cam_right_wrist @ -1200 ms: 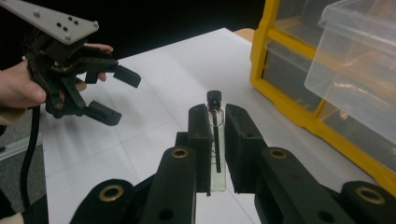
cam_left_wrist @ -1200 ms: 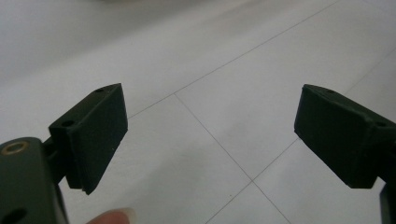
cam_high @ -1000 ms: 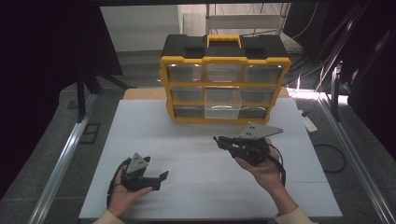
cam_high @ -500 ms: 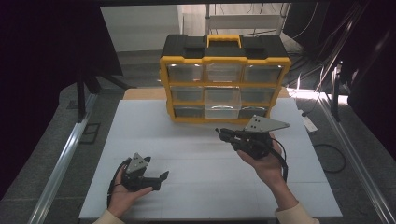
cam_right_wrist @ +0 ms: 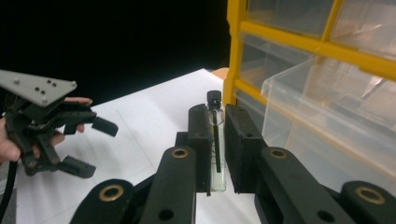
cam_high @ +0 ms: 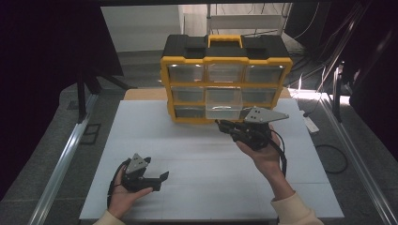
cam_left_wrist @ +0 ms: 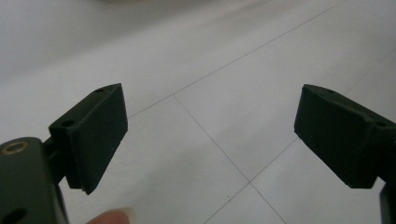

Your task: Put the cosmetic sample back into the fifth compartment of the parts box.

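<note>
My right hand-held gripper (cam_right_wrist: 215, 140) is clamped on a small glass vial (cam_right_wrist: 215, 154) – clear tube, black cap, a dark stick running down inside it. The vial stands upright between the two black pads, cap poking out above them, pads pressing on both sides.

From above, the right hand-held gripper (cam_high: 225, 125) sits just in front of the yellow-and-black drawer organizer (cam_high: 225, 61), tips pointing toward its lower rows. The middle clear drawer (cam_high: 224, 107) is pulled out part-way; the vial is just beside it, not inside – held off the white surface (cam_high: 197, 154). In the right gripper view the open drawer (cam_right_wrist: 327, 112) is to the right of the vial, near but apart.

My left hand-held gripper (cam_high: 157, 179) is low over the surface near the front-left, well apart from the organizer. Its jaws stand wide with nothing between them, just the white surface (cam_left_wrist: 205, 70) with thin seam lines under them. It also shows far off in the right gripper view (cam_right_wrist: 93, 147), with my left hand (cam_right_wrist: 14, 147) around it.
</note>
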Demonstrator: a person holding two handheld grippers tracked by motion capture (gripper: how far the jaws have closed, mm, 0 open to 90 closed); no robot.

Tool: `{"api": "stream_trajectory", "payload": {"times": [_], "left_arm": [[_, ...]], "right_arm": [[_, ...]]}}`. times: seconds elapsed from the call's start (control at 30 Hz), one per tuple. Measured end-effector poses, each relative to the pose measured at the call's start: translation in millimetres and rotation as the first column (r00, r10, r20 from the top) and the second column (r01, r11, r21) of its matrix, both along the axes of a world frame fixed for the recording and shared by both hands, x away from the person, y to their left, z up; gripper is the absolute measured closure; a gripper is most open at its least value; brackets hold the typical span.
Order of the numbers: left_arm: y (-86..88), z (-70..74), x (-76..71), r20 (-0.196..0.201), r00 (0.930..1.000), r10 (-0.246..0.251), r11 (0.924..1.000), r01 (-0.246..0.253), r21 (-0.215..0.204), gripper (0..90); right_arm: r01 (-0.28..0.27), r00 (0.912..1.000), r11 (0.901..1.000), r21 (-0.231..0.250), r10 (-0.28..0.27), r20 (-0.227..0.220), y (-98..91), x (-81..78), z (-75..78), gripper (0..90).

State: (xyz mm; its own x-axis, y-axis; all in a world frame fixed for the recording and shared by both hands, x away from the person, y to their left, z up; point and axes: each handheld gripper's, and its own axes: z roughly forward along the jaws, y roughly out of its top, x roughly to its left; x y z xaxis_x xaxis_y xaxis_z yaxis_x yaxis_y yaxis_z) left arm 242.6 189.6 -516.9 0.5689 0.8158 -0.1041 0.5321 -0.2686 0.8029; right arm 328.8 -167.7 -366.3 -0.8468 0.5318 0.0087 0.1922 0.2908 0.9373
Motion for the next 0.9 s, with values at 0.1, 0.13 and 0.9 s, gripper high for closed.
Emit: {"api": "stream_trajectory", "payload": {"times": [0.1,0.13,0.9], "left_arm": [[0.5,0.2,-0.2,0.001,1.0000,0.000,1.0000,0.000,-0.001,10.4],[0.5,0.2,-0.2,0.001,1.0000,0.000,1.0000,0.000,-0.001,10.4],[-0.4,0.9,-1.0,0.010,0.9999,-0.004,1.0000,0.004,-0.002,10.4]], "right_arm": [[0.011,0.9999,0.9998,0.015,-0.011,0.009,-0.3,4.4,6.1,80.8],[0.016,0.9998,0.9998,0.014,-0.016,0.010,-0.3,5.4,7.4,80.8],[0.083,0.9964,0.9965,0.007,-0.083,0.016,-6.8,32.1,24.9,80.8]]}}
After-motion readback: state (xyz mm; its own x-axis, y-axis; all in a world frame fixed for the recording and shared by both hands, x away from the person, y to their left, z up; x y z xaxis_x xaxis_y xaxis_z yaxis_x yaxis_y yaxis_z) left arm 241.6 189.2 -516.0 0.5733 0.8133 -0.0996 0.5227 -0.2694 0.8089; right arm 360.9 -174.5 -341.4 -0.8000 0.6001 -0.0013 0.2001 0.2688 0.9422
